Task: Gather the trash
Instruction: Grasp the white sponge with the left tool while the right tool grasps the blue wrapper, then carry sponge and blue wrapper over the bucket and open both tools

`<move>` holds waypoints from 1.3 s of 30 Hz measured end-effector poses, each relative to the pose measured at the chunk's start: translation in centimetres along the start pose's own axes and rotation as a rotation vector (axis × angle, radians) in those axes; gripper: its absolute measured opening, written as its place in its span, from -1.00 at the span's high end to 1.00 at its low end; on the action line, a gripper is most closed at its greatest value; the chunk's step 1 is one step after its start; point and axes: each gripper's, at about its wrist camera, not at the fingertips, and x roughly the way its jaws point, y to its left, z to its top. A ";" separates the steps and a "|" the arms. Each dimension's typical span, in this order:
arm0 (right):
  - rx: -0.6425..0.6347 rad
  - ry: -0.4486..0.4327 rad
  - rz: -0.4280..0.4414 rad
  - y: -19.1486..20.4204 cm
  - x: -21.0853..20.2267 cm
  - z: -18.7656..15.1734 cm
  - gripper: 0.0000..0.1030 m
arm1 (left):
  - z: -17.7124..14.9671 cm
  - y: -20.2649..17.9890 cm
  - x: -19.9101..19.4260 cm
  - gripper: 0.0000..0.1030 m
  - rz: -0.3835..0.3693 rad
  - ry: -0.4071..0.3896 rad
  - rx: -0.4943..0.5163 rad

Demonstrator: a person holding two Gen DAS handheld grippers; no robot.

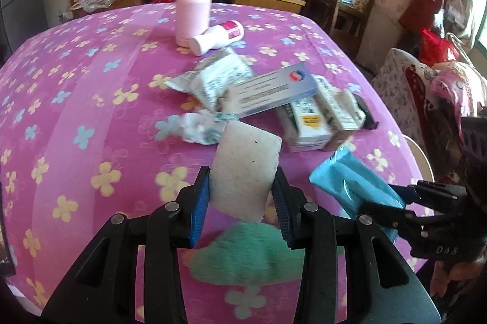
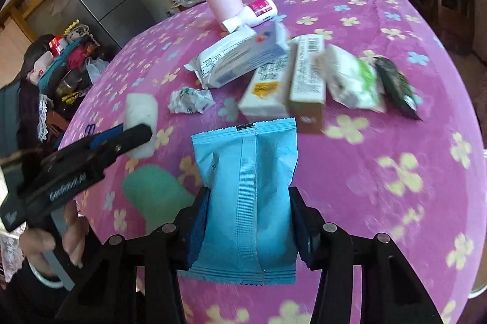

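Both wrist cameras tilt down (close) over table [image 1: 91, 99].
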 end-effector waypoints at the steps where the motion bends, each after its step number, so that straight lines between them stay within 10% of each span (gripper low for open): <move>1: 0.001 -0.008 -0.006 -0.2 -0.5 -0.5 0.07 | 0.0 -0.5 -0.1 0.27 -0.004 -0.001 0.006; 39: 0.386 -0.250 -0.382 -22.2 -15.4 -9.0 0.07 | 0.1 -25.9 5.4 0.27 -0.233 0.081 0.323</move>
